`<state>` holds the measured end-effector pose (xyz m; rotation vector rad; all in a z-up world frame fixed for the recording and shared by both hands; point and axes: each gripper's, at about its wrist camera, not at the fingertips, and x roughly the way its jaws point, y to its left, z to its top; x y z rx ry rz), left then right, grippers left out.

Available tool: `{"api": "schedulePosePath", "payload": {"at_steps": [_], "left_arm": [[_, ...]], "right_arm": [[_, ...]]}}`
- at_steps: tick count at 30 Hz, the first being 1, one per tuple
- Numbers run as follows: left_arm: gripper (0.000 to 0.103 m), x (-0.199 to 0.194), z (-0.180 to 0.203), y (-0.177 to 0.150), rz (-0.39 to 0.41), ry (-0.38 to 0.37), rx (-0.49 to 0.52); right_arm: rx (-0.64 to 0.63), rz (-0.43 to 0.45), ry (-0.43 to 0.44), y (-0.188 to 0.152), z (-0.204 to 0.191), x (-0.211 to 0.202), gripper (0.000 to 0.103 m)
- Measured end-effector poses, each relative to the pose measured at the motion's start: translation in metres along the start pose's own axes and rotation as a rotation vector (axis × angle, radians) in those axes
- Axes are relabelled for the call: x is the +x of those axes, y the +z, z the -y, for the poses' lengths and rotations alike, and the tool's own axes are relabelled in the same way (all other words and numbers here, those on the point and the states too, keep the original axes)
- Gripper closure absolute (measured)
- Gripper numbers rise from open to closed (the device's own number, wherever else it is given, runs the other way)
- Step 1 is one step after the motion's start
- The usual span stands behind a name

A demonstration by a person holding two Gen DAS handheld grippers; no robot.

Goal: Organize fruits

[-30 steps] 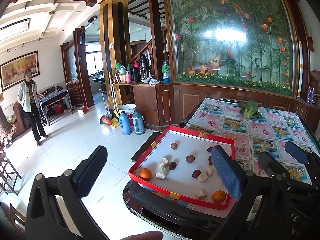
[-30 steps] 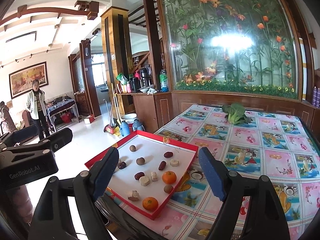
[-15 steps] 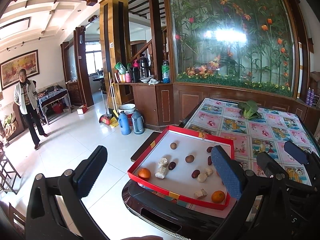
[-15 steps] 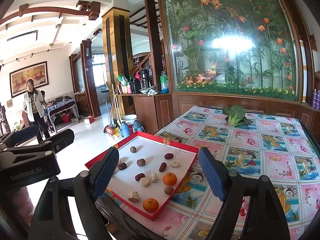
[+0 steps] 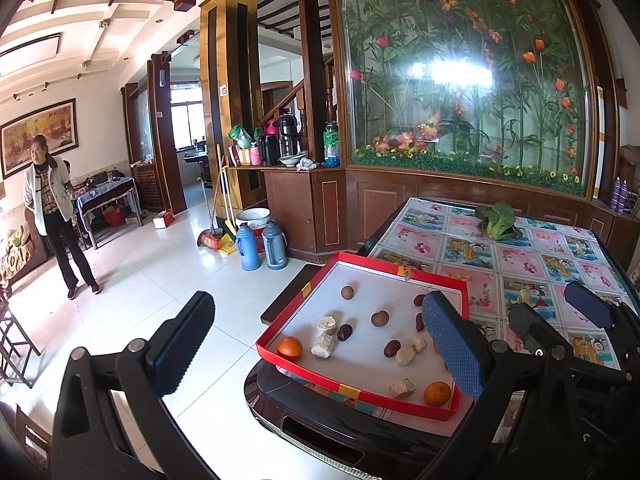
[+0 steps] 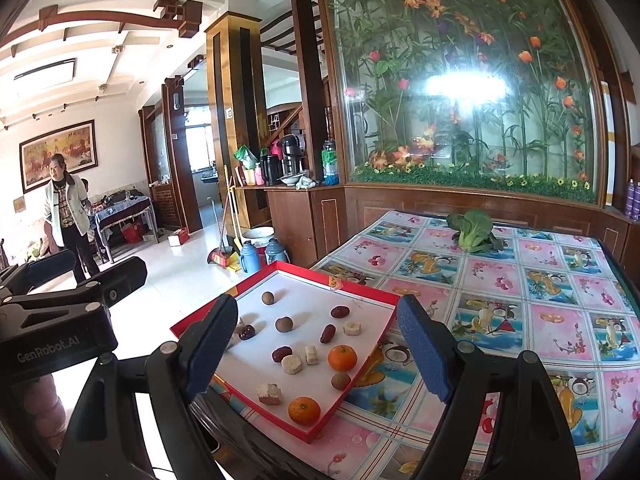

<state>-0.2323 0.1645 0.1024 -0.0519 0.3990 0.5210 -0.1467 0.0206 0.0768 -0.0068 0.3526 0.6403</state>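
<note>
Red cardboard walls frame the shallow white-floored tray, which sits on the corner of the worktop with its patterned oilcloth; one corner overhangs the worktop's dark edge. The low rim probably serves to stop round fruit rolling off.

Inside, the fruits lie scattered and mixed, not grouped by kind. In the right wrist view, one small orange mandarin rests at about 4 o'clock from the tray's middle, and a second mandarin lies in the nearest corner at 6 o'clock. A third mandarin shows in the left wrist view, at the tray's 9 o'clock corner. Dark red dates and round brown longans dot the far half toward 12 o'clock, while pale chunky cut pieces sit among them nearer the middle.

The left hand-held gripper hangs off the worktop's edge, its jaws spread wide and empty. The right hand-held gripper is likewise wide apart with nothing between its fingers, aimed so the tray falls between them, a stance that suits sizing up a pick.

A leafy green vegetable lies well apart at the worktop's far side. A person in a pale jacket stands across the room.
</note>
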Motion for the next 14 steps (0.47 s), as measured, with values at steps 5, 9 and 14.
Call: {"api": "schedulePosePath", "payload": {"at_steps": [5,9,14], "left_arm": [[0.0,0.0002,-0.0019,0.002,0.0,0.003,-0.003],[0.0,0.0001,-0.0024,0.0014,0.002,0.003,-0.004],[0.0,0.0044,-0.0028,0.0026,0.016,0.002,-0.007]], "right_arm": [[-0.001,-0.003,0.003,0.0001,-0.0009,0.0012,0.021],[0.001,-0.004,0.006,0.0,-0.0013,0.0022,0.021],[0.01,-0.021,0.009,-0.0005,0.0028,0.0098,0.021]]}}
